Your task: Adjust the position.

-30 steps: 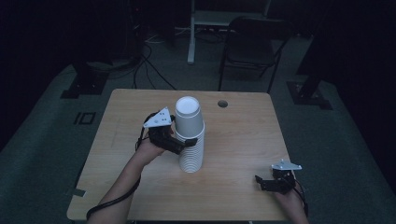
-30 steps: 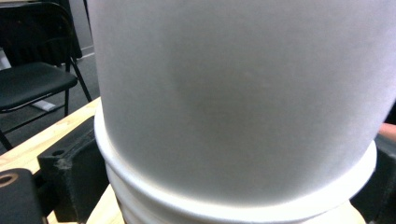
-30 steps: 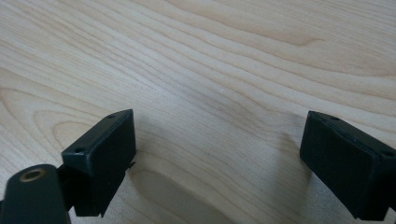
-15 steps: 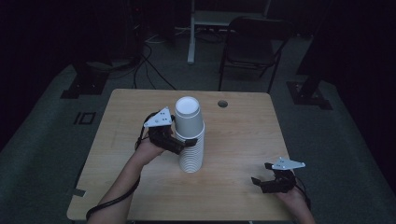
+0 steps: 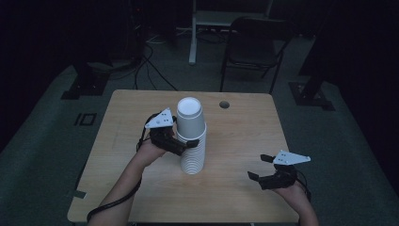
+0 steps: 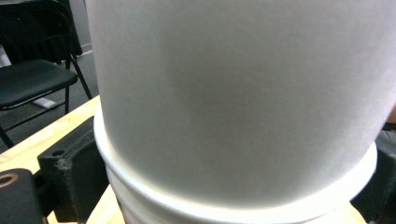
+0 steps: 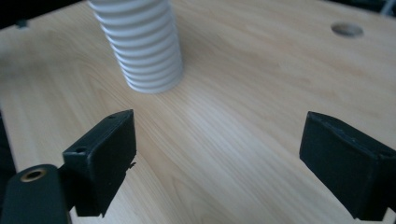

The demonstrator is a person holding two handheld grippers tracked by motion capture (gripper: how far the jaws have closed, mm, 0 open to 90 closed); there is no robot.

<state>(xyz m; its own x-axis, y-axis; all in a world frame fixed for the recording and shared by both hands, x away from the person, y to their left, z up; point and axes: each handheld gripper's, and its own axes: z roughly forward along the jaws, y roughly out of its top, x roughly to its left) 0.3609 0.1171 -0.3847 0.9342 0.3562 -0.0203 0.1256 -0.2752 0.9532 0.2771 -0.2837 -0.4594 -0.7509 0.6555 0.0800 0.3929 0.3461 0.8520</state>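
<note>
Cup stack (image 5: 191, 136) upright mid wood table (image 5: 244, 122); dark room w/ chair (image 5: 251, 44).

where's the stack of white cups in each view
High view: stack of white cups at table centre, left gripper clamped on it.
Left gripper view: the top cup's wall up close.
Right gripper view: upper left, lower rims.
Shared landmark: round hole in table.
</note>
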